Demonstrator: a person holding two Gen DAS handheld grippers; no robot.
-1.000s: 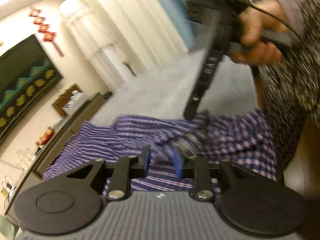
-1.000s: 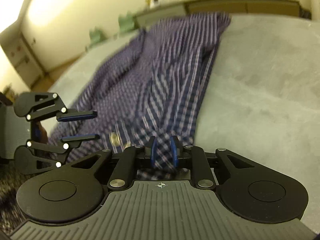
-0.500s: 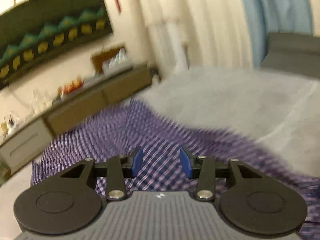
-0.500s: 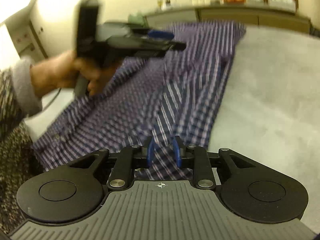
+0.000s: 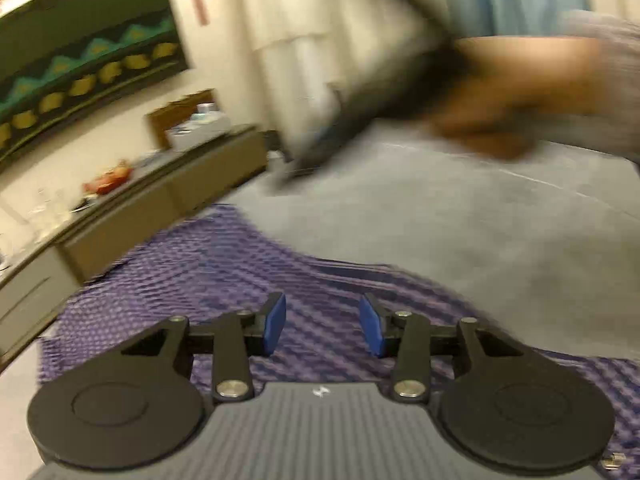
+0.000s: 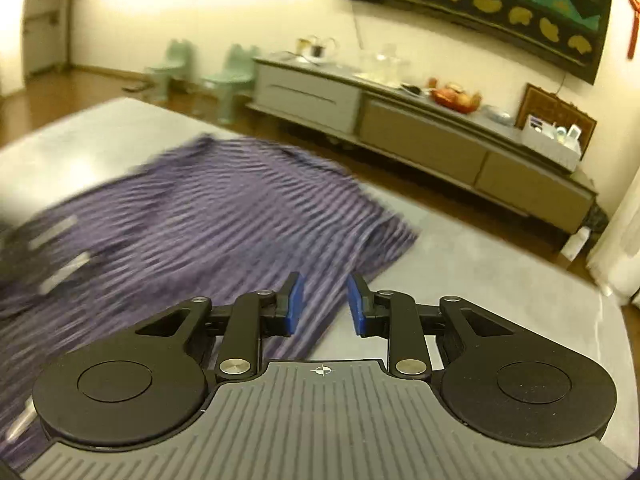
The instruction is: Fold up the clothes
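Right wrist view: shirt (image 6: pixel 208 216) lies ahead-left of the parted, empty right tongs (image 6: pixel 323 305); left tongs (image 5: pixel 322 329), also parted, hover directly over it.

Shirt (image 6: pixel 224 216) spread flat on bed (image 6: pixel 500 280); sideboard (image 6: pixel 420 136) beyond bed, against wall; two stools (image 6: pixel 200 72) left of sideboard.
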